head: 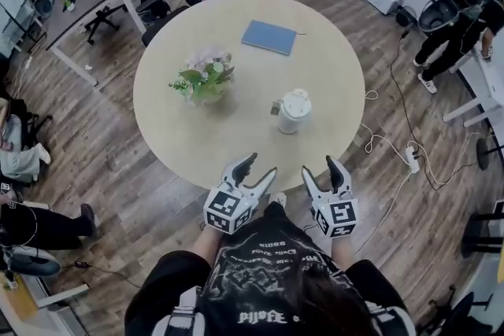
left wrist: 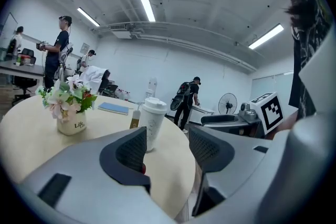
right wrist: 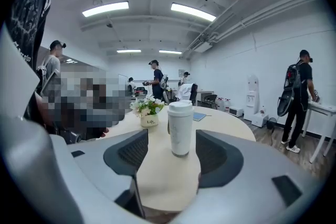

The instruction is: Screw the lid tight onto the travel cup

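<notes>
Wood-plank flooring surrounds a round, pale counter (head: pixel 181 134) that fills the middle of the head view, with desks, office chairs and several people along the upper edge of the frame and a white power strip (head: pixel 413 158) with its cables on the floor at the right. On the counter the white travel cup (head: pixel 294 114) stands upright a little right of centre, its lid (head: pixel 296 99) resting on top; how tightly the lid sits cannot be judged. A small brownish item (head: pixel 276 108) lies just beside the cup on its left. Further left stands a white pot of flowers (head: pixel 206 79), and a blue notebook (head: pixel 269 36) lies flat towards the far side. At the lower middle of the frame, over the counter's near edge, the left tool (head: pixel 260 168) and the right tool (head: pixel 321 169) are held side by side, both pointing at the cup and well apart from it. Each tool's jaws stand parted and grip nothing. In the right gripper view the cup appears centred in the gap between the jaws, but farther off on the counter; in the left gripper view it shows behind the left jaw's tip.
</notes>
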`<state>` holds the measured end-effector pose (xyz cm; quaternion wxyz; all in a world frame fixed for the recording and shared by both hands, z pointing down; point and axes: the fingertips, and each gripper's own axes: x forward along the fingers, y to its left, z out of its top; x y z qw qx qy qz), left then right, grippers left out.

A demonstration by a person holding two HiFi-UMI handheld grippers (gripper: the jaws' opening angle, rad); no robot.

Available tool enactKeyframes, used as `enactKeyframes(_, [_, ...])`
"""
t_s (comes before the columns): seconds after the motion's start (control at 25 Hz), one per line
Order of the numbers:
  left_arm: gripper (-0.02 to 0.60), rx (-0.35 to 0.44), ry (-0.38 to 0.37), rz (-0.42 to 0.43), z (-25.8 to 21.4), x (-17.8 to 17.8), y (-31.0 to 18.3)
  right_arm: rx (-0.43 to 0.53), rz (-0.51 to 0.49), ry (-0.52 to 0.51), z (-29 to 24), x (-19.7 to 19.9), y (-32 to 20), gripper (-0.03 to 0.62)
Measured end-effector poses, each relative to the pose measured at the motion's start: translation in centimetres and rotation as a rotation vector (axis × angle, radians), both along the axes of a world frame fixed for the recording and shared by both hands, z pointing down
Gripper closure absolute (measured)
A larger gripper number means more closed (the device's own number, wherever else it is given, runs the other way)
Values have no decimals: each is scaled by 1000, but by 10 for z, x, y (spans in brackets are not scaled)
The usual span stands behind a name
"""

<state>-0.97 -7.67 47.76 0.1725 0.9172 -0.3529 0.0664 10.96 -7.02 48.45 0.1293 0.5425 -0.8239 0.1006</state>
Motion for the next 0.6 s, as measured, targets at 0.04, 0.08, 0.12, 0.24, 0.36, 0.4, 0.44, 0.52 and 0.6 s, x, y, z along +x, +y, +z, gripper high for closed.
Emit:
enactKeyframes(0.04, [314,10,-8,-11,-2,7,-11,2,-17,-4,-1,6,-12,319])
enactKeyframes(0.08, [314,17,-18,-22,-2,13,-20,3,-34,-7,-2,11,-22,319])
enactKeyframes(0.12, [314,20,-24,-36,-2,18,-27,3,-52,-10,-2,16,-32,319])
enactKeyframes(0.24, [314,7,-33,-87,5,28,-48,2,-93,-13,0,29,-58,319])
enactKeyframes(0.36, [314,-12,-34,-137,13,36,-63,-9,-131,-14,4,39,-76,316])
enactKeyframes(0.4, [314,-14,-36,-155,14,38,-67,-14,-150,-10,6,41,-81,313])
enactKeyframes(0.44, [314,-15,-40,-170,16,40,-72,-19,-168,-6,7,43,-87,308])
enactKeyframes(0.52, [314,-24,-55,-185,23,45,-78,-28,-186,-7,10,47,-97,304])
enactKeyframes(0.6, [314,-47,-76,-192,32,47,-83,-37,-185,-17,12,51,-105,299])
